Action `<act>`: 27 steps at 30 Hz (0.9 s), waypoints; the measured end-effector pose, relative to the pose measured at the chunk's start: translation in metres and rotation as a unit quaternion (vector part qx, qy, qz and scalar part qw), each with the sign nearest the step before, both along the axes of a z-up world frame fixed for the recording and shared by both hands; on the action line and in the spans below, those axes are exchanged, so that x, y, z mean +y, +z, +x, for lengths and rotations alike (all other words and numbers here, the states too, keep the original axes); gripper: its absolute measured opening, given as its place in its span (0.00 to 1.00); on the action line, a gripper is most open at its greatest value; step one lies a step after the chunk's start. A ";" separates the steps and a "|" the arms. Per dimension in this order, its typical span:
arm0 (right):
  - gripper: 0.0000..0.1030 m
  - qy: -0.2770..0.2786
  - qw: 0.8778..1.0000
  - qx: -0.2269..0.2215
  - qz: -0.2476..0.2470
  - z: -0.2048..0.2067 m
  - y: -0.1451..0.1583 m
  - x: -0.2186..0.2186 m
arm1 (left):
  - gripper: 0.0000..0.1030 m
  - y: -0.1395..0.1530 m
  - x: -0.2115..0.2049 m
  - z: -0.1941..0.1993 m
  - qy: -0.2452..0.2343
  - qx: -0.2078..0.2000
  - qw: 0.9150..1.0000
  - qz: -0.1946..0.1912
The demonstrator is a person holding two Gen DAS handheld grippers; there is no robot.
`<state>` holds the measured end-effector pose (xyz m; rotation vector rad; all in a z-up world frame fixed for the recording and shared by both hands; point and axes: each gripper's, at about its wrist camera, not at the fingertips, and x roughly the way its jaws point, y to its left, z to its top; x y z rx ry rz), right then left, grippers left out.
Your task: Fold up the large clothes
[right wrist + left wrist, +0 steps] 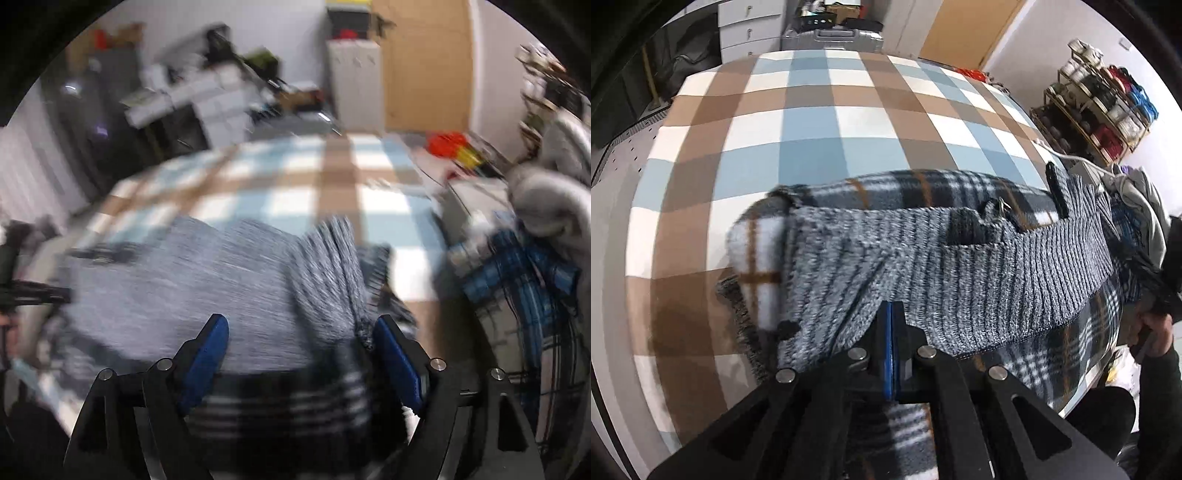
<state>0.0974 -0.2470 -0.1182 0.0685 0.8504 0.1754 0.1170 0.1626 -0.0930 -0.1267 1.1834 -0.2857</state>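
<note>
- Grey knit jacket [923, 266] with plaid fleece lining lies across the near part of a bed covered by a checked sheet [820, 110]; the lining shows at the folded left end and along the top edge.
- Left hand-held gripper [892, 332] is clenched, blue pads together, with knit fabric pinched at the near hem (looks like a thin fold only).
- Right hand-held gripper [299, 354] is released, jaws spread wide over the knit and the striped hem, pads not pressing on anything; this view is heavily blurred.
- Risk: with one end pinched and the other free, a pull could drag the jacket askew or undo the folded end. The thin pinch may also slip off the thick knit.
- Risk: the right jaws could close on several layers or snag the ribbed edge, bunching the fold.
- A heap of other clothes [517, 266] (blue plaid, grey fleece) sits just beside the right end, crowding that side.
- A white cable [1067, 157] runs at the bed's right edge.
- Shoe rack [1100, 107] and silver suitcase [834, 38] stand well apart.
</note>
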 end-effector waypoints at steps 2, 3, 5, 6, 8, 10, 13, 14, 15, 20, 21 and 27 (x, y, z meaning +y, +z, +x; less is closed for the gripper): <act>0.76 -0.055 0.998 0.040 0.017 0.012 -0.012 -0.020 | 0.00 0.003 0.002 -0.012 0.006 -0.007 1.000 0.008; 0.76 -0.075 0.995 0.050 0.041 0.014 -0.016 -0.031 | 0.00 0.006 0.003 -0.017 0.010 -0.011 1.000 0.014; 0.76 -0.094 0.992 0.058 0.065 0.014 -0.015 -0.041 | 0.00 0.012 -0.010 -0.021 0.019 -0.025 0.999 0.043; 0.76 -0.098 0.993 0.047 0.048 0.010 -0.009 -0.039 | 0.00 0.019 -0.014 -0.026 0.020 -0.039 0.997 0.065; 0.76 -0.092 0.996 0.002 0.003 -0.002 0.009 -0.028 | 0.00 0.034 -0.024 -0.038 0.023 -0.075 0.990 0.113; 0.76 -0.091 0.995 -0.034 -0.017 -0.012 0.026 -0.021 | 0.00 0.049 -0.032 -0.051 0.020 -0.102 0.986 0.127; 0.77 -0.070 0.995 -0.073 0.022 -0.030 0.054 -0.008 | 0.00 0.061 -0.051 -0.065 -0.012 -0.109 0.991 0.079; 0.78 -0.066 0.994 -0.081 0.033 -0.033 0.060 -0.004 | 0.00 0.063 -0.060 -0.067 -0.023 -0.110 0.991 0.069; 0.83 -0.060 0.993 -0.088 0.048 -0.036 0.066 0.001 | 0.00 0.062 -0.070 -0.070 -0.037 -0.110 0.991 0.060; 0.97 0.038 0.989 -0.064 0.126 -0.041 0.059 0.044 | 0.00 0.036 -0.117 -0.058 -0.083 -0.086 0.992 0.040; 0.97 0.041 0.990 -0.047 0.127 -0.035 0.049 0.050 | 0.00 0.026 -0.121 -0.053 -0.081 -0.077 0.993 0.038; 0.87 -0.009 0.989 0.036 0.141 0.008 -0.003 0.017 | 0.00 -0.011 -0.105 -0.039 -0.057 -0.032 0.998 -0.017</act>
